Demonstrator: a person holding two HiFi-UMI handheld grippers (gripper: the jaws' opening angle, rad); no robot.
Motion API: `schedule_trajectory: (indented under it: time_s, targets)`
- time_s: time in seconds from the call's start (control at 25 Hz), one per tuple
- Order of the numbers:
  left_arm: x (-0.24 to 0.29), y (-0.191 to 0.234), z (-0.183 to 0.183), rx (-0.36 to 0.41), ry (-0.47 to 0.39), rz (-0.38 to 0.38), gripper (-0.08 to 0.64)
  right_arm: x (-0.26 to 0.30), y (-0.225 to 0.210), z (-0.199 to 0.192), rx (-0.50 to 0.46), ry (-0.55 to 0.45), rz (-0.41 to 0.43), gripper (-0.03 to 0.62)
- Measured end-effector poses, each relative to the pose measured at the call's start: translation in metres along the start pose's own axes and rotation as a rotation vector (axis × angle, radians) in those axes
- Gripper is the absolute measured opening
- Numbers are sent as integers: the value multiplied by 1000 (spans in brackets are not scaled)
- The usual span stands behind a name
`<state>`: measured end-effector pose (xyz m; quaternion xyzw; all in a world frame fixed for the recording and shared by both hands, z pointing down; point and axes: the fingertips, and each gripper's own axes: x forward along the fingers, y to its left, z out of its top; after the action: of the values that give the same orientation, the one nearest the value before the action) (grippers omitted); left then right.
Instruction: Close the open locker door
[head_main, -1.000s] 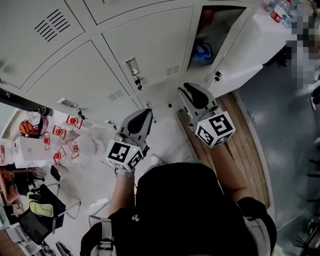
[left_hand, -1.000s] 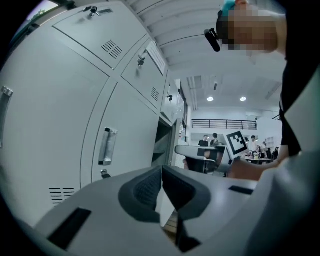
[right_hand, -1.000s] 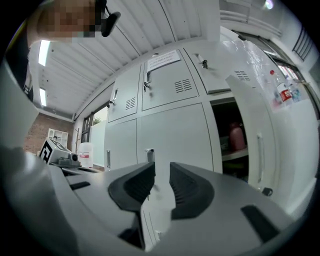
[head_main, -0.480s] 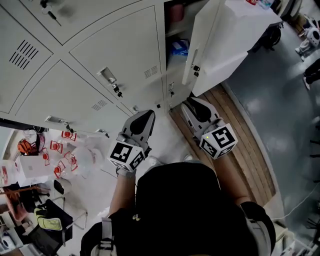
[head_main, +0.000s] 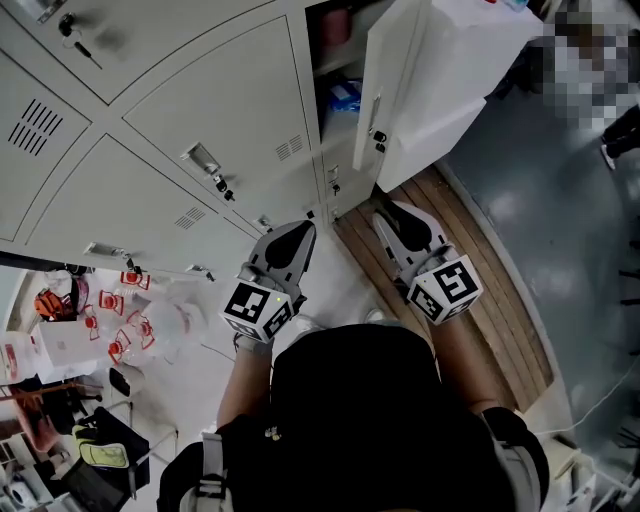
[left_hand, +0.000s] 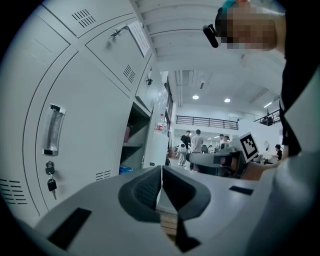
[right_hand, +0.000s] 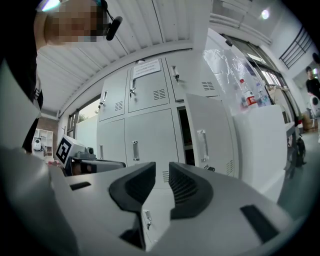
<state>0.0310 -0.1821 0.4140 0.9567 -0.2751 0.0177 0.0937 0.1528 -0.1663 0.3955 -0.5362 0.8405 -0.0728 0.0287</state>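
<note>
"Facing the lockers, were you?"

"I was, with both grippers held out level ahead of me and touching nothing."

"And the open locker door?"

"It stood swung well out from its compartment. In the head view it was above and just right of my right gripper, apart from it. In the right gripper view it rose behind the right-hand jaw, with its handle facing me. On a shelf inside lay something blue."

"Your jaws?"

"My left gripper had its jaws pressed together at the tips, with nothing in them. The right pair had just been closing and stood a narrow slit apart, with nothing between them."

"What was underfoot?"

"A wooden strip ran beneath my right gripper."
</note>
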Motion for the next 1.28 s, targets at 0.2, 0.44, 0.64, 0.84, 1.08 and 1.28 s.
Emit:
schedule_trajectory:
  time_s: [0.2, 0.44, 0.64, 0.84, 1.08, 1.28]
  targets:
    - [1, -2, 0, 5, 7, -11, 26, -2, -3, 4, -2, -7, -13, 97]
    - [1, -3, 2, 5, 6, -17, 25, -1, 0, 3, -3, -8, -7, 95]
    - [-2, -3, 4, 15, 0, -18, 26, -2, 4, 6, -39, 5, -5, 81]
    - [-5, -2, 2, 10, 4, -13, 26, -2, 4, 5, -30, 5, -10, 81]
    - [-9, 4, 1, 6, 5, 3, 26, 1, 7, 1, -39, 10, -7, 81]
    - [-11, 5, 2, 6, 4, 7, 25, 3, 8, -1, -31, 9, -4, 80]
